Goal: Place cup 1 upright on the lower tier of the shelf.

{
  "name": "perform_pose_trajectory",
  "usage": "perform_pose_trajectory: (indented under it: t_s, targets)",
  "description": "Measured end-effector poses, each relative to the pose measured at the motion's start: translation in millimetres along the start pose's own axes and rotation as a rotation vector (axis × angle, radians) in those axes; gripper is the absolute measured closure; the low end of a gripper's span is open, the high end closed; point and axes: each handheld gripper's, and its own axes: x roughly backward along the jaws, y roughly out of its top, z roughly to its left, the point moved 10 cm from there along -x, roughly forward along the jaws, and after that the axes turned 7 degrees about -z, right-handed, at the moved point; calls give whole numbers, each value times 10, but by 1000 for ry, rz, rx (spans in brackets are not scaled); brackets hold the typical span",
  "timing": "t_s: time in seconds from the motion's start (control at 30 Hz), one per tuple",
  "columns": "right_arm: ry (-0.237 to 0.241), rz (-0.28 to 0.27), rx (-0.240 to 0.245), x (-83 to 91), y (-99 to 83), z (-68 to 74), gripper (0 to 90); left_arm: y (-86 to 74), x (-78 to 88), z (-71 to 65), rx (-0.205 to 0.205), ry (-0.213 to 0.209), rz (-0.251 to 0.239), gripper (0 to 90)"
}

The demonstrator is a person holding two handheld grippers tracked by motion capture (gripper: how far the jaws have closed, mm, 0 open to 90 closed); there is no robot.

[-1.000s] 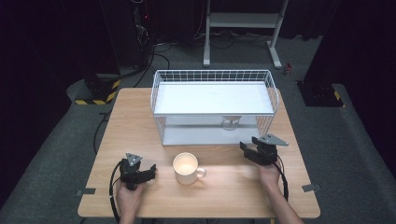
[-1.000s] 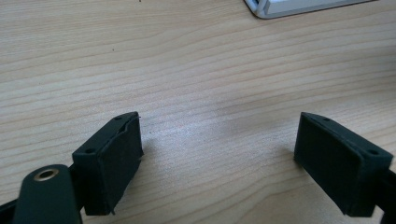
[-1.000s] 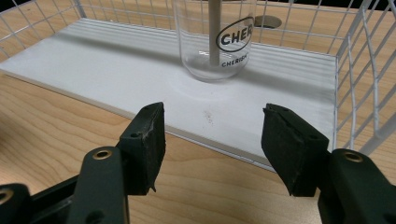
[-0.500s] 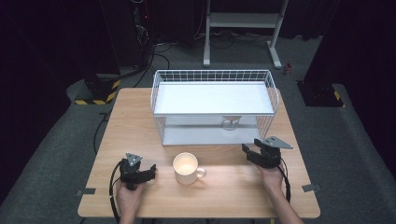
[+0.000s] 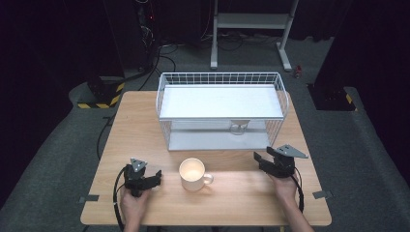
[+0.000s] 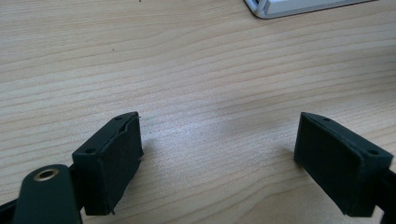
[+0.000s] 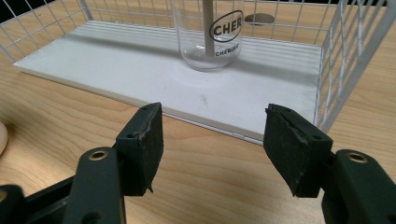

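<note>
While both grippers' fingers gape empty, a mug (image 5: 193, 174) stands between them before the wire rack (image 5: 220, 77).

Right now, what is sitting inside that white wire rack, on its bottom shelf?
A clear glass stands upright on the wire rack's lower shelf, with dark lettering that starts "CHER". The upper shelf covers most of it from above, so its rim and contents stay hidden.

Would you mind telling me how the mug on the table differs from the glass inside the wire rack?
The mug is opaque cream with a side handle; the glass is clear, printed with dark lettering, and shows no handle. The mug stands in the open on the wooden table, between the two tools; the glass stands on the lower white shelf of the rack, under its upper shelf. Both stand upright and neither is held.
</note>
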Motion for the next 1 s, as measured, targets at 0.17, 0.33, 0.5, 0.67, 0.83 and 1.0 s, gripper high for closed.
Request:
perform_pose_trajectory:
  t_s: [0.17, 0.33, 0.5, 0.67, 0.83, 1.0]
  targets:
    - [-2, -2, 2, 43, -10, -15, 381, 0, 0, 0, 0, 0, 0, 154]
    - [0, -9, 5, 79, -31, -17, 381, 0, 0, 0, 0, 0, 0, 154]
    - [0, -10, -2, 123, -59, -20, 378, 0, 0, 0, 0, 0, 0, 154]
    - [3, -17, -5, 172, -71, -15, 377, 0, 0, 0, 0, 1, 0, 154]
    - [2, -29, -12, 242, -68, -23, 376, 0, 0, 0, 0, 1, 0, 154]
    - [2, -40, -18, 306, -76, -34, 375, 0, 0, 0, 0, 1, 0, 154]
